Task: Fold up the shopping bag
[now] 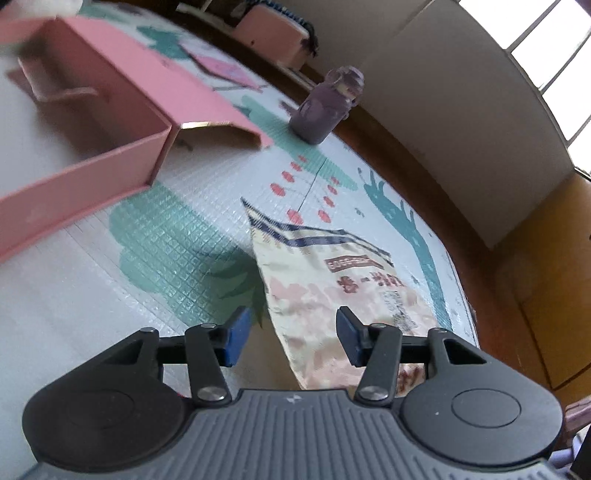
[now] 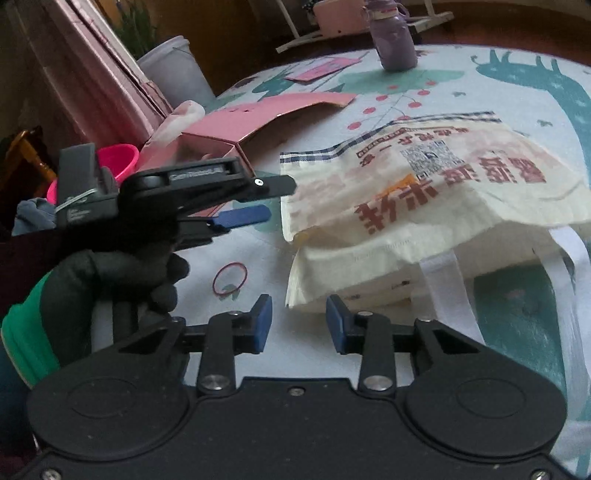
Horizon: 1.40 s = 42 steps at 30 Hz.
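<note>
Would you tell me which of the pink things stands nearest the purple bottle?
The flat pink card, lying left of the purple bottle; the open pink box sits farther off.

Room setting around a round table (image 1: 207, 206) with a printed covering.
The covering shows teal animal shapes, red dots and a grid texture; a dark wooden rim (image 1: 413, 147) edges it. Beyond stand a pale wall panel (image 1: 461, 92) and bright window panes (image 1: 554, 48) admitting daylight, with yellow-brown floor (image 1: 546, 295) below. In the right wrist view, pink curtain fabric (image 2: 85, 74) hangs near a white bucket (image 2: 173, 70) and a green plant (image 2: 136, 29).
</note>
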{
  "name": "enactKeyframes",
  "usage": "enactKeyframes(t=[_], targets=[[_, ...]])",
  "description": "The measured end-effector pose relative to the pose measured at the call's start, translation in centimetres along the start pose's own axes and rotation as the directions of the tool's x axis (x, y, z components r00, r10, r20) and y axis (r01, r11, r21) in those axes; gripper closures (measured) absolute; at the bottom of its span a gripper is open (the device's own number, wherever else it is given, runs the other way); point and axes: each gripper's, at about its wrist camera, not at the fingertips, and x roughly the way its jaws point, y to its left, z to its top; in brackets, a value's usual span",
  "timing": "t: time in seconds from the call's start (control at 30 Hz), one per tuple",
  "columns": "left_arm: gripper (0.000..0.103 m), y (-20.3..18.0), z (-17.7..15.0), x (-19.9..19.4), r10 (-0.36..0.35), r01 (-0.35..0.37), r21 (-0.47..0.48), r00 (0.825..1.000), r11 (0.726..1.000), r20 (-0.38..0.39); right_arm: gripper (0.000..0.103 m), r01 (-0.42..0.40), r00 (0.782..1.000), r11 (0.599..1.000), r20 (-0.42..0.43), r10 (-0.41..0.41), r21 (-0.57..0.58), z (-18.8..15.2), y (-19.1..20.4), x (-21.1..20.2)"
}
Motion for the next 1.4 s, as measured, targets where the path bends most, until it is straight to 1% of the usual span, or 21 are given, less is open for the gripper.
enactKeyframes(t=[0.1, 0.27, 0.33, 0.37, 0.47, 0.67, 0.73, 0.77, 0.87, 0.97, 1.03, 1.1, 1.13, 1.17, 1.2, 1.23, 1.27, 1.3, 1.33, 1.37, 1.4], targets=[[0.051, 0.5, -0.1, 1.1, -0.025, 0.025, -0.034, 1.0, 0.999, -0.016, 0.069, -0.009, 1.0, 1.0, 0.003, 0.009, 0.008, -0.1, -0.4, 0.5], [0.052, 1.1, -0.4, 2.0, -0.064, 0.063, -0.072, 0.998, 0.995, -0.017, 0.069, -0.045, 0.998, 0.994, -0.045, 0.05, 0.101, -0.9, -1.7, 1.4], [0.065, 1.3, -0.4, 2.2, -0.08, 0.079, -0.08, 0.997, 0.994, -0.02, 0.068, -0.068, 0.997, 0.991, -0.03, 0.072, 0.115, -0.9, -1.7, 1.3], [0.068, 1.4, -0.4, 2.3, -0.086, 0.084, -0.081, 0.996, 0.993, -0.022, 0.068, -0.067, 0.997, 0.992, -0.018, 0.07, 0.106, -0.9, -1.6, 1.3], [0.07, 1.4, -0.5, 2.5, -0.105, 0.103, -0.078, 0.994, 0.992, -0.023, 0.068, -0.057, 0.998, 0.993, 0.001, 0.057, 0.106, -0.8, -1.8, 1.7], [0.082, 0.7, -1.4, 2.4, -0.137, 0.136, -0.066, 0.99, 0.989, -0.017, 0.068, -0.107, 0.994, 0.961, 0.041, 0.1, 0.253, -1.1, -4.1, 2.4], [0.086, 0.4, -1.8, 2.3, -0.149, 0.148, -0.064, 0.989, 0.987, -0.013, 0.079, -0.134, 0.99, 0.954, 0.083, 0.116, 0.269, -1.1, -4.4, 2.2], [0.089, 0.1, -2.0, 2.3, -0.152, 0.151, -0.062, 0.988, 0.987, -0.016, 0.097, -0.155, 0.987, 0.947, 0.089, 0.135, 0.281, -1.2, -4.6, 2.2], [0.101, 0.1, -2.2, 2.2, -0.14, 0.139, -0.078, 0.99, 0.987, -0.008, 0.098, -0.133, 0.991, 0.958, 0.055, 0.123, 0.255, -1.3, -4.5, 2.0], [0.102, 2.9, -0.9, 1.8, -0.138, 0.144, -0.216, 0.989, 0.966, 0.042, 0.103, -0.062, 0.998, 0.978, 0.004, 0.062, 0.198, -1.6, -4.3, 1.7], [0.102, 3.7, -0.3, 1.8, -0.139, 0.144, -0.229, 0.99, 0.963, 0.038, 0.103, -0.051, 0.998, 0.982, -0.018, 0.055, 0.179, -1.9, -4.3, 1.5], [0.103, 4.2, 0.0, 1.6, -0.123, 0.125, -0.222, 0.992, 0.967, 0.022, 0.103, -0.083, 0.996, 0.984, -0.029, 0.089, 0.155, -1.9, -3.7, 1.4], [0.103, 4.4, 0.1, 1.7, -0.131, 0.132, -0.227, 0.991, 0.965, 0.02, 0.103, -0.084, 0.995, 0.987, -0.035, 0.09, 0.139, -1.8, -3.3, 1.5], [0.103, 4.8, 0.1, 2.1, -0.199, 0.195, -0.263, 0.98, 0.945, 0.01, 0.103, -0.085, 0.995, 0.989, -0.045, 0.091, 0.123, -1.8, -2.9, 1.6], [0.102, 4.8, 0.2, 2.3, -0.217, 0.207, -0.273, 0.976, 0.939, -0.006, 0.102, -0.1, 0.992, 0.987, -0.058, 0.108, 0.129, -1.9, -2.7, 1.7], [0.097, 4.7, 0.3, 2.4, -0.214, 0.2, -0.273, 0.976, 0.941, -0.025, 0.102, -0.121, 0.989, 0.981, -0.07, 0.133, 0.154, -1.9, -2.9, 1.9], [0.09, 4.2, 0.6, 2.3, -0.16, 0.146, -0.235, 0.986, 0.961, -0.046, 0.101, -0.138, 0.985, 0.976, -0.082, 0.154, 0.171, -1.9, -2.9, 1.9], [0.065, 3.7, 0.9, 1.8, -0.086, 0.076, -0.187, 0.995, 0.979, -0.047, 0.093, -0.154, 0.98, 0.971, -0.096, 0.174, 0.183, -2.0, -2.7, 1.7], [0.045, 3.4, 1.1, 1.4, -0.056, 0.049, -0.162, 0.998, 0.986, -0.038, 0.087, -0.157, 0.977, 0.971, -0.115, 0.179, 0.178, -1.9, -2.4, 1.5], [0.035, 2.7, 1.2, 0.5, -0.004, 0.003, -0.114, 1.0, 0.993, -0.01, 0.064, -0.148, 0.976, 0.977, -0.139, 0.17, 0.156, -1.8, -1.9, 1.3], [0.033, 1.8, 1.3, -0.7, 0.056, -0.055, -0.06, 0.998, 0.997, 0.026, 0.046, -0.133, 0.976, 0.983, -0.156, 0.153, 0.13, -1.8, -1.3, 0.9]])
